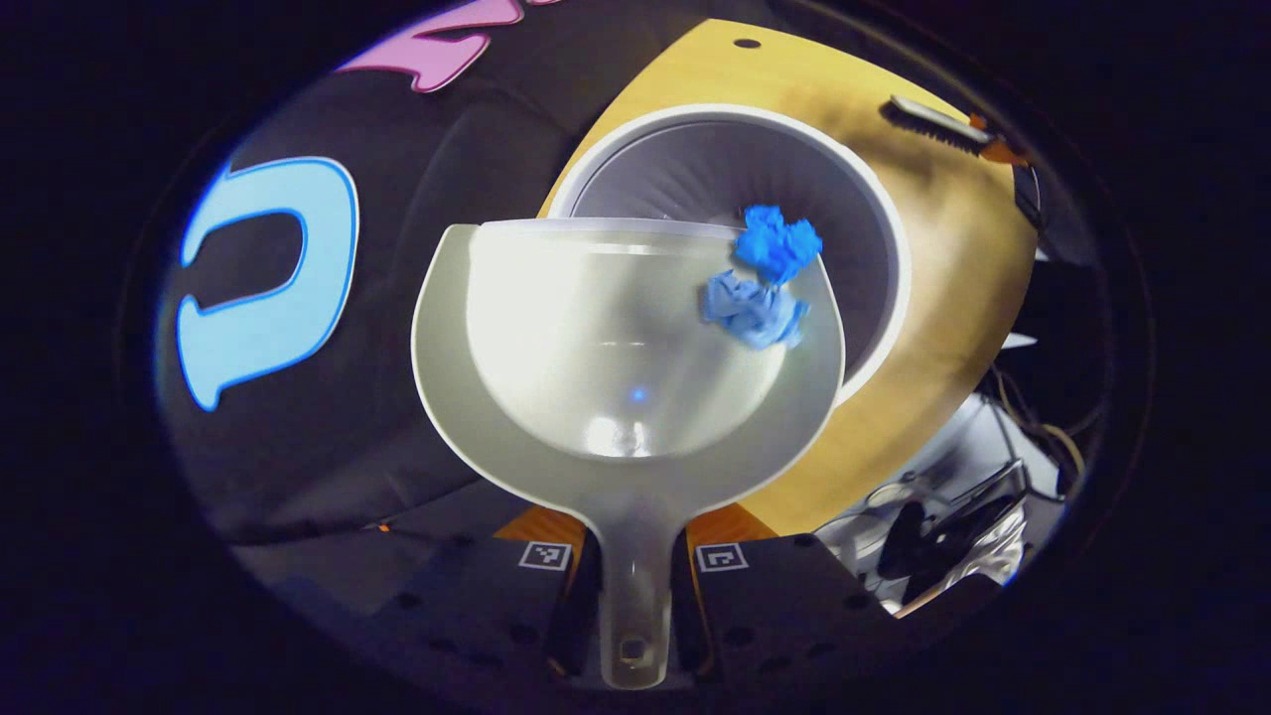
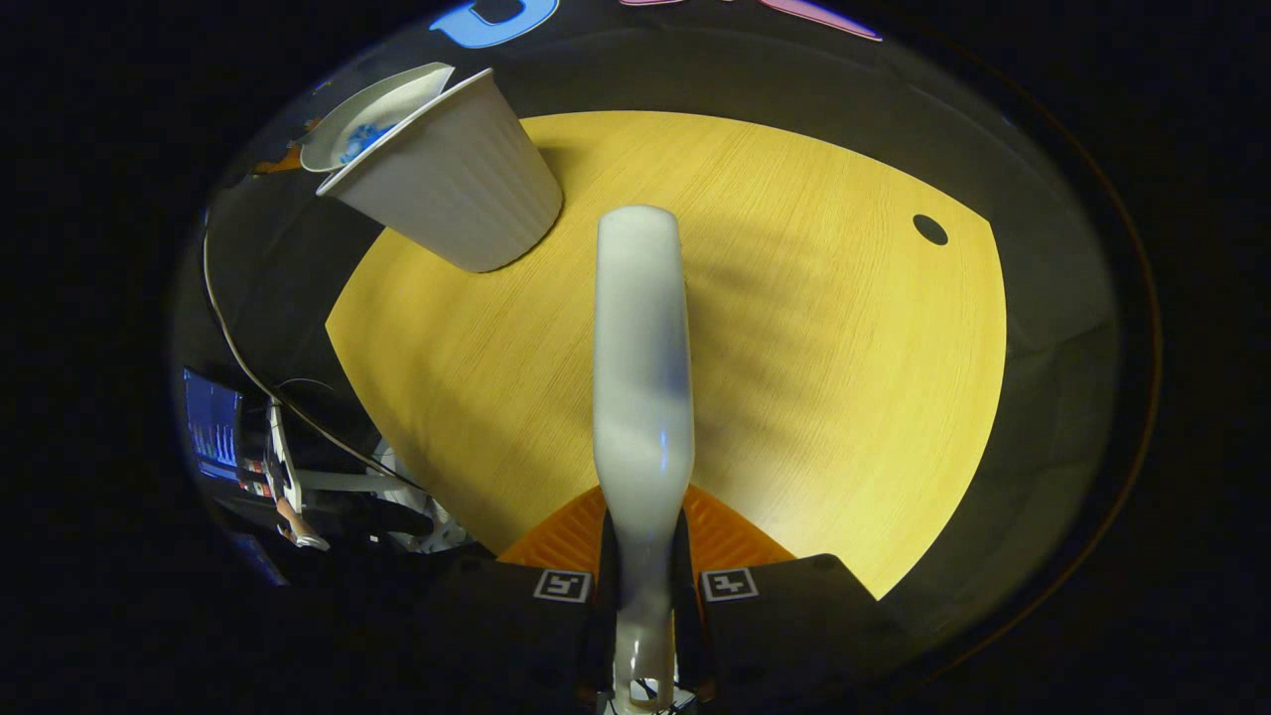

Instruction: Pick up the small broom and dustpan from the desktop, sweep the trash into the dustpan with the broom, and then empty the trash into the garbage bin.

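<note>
My left gripper (image 1: 635,586) is shut on the handle of a translucent white dustpan (image 1: 596,338). The pan hangs tipped over the round white garbage bin (image 1: 874,238), its front lip above the opening. Two crumpled blue paper scraps (image 1: 765,278) lie at the pan's right front edge, one partly past the lip. My right gripper (image 2: 643,586) is shut on the small broom (image 2: 643,377), whose white back points out over the wooden desktop (image 2: 814,377). In the right gripper view the bin (image 2: 457,189) stands at the upper left with the dustpan (image 2: 372,109) tilted over it. The broom (image 1: 933,121) also shows beyond the bin.
The desktop has a small dark hole (image 2: 930,229) near its far edge. Past the table's edge lie cables and equipment (image 1: 953,526), and a lit screen (image 2: 211,422) stands low at the left. Black cloth walls close in the booth.
</note>
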### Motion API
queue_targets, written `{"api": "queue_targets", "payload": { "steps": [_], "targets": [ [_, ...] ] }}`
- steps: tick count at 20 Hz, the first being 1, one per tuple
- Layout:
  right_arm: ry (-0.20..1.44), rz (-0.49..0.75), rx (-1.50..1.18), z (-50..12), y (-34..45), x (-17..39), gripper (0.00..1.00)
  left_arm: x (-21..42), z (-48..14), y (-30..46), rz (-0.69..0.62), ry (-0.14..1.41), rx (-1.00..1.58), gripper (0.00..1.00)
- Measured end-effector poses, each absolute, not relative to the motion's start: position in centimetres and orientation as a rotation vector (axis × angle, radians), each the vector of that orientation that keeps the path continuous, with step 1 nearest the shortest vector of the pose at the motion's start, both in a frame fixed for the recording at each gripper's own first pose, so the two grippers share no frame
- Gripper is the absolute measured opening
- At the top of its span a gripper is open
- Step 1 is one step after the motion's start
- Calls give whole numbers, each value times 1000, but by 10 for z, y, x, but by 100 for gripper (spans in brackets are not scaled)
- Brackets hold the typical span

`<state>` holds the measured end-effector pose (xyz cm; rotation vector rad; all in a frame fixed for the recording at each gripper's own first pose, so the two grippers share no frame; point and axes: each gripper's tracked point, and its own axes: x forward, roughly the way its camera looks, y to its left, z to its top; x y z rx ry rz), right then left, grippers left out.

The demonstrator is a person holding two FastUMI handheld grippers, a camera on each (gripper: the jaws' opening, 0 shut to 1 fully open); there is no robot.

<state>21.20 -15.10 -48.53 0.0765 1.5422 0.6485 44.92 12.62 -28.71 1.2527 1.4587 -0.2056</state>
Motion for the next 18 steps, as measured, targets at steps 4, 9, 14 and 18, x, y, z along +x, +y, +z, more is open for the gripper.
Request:
{"api": "queue_targets", "payload": {
  "steps": [4,9,14,18],
  "targets": [
    [1559,670,62,-491,-148,207,26,448,-287,136,-163,1422,1329,30],
    [1574,655,56,-492,-147,206,26,438,-288,120,-130,1295,1139,29],
    [1533,617,67,-476,-151,218,27,429,-245,63,-81,1000,883,29],
    [1505,529,122,-470,-160,222,26,437,-253,-16,-270,855,626,29]
  ]
}}
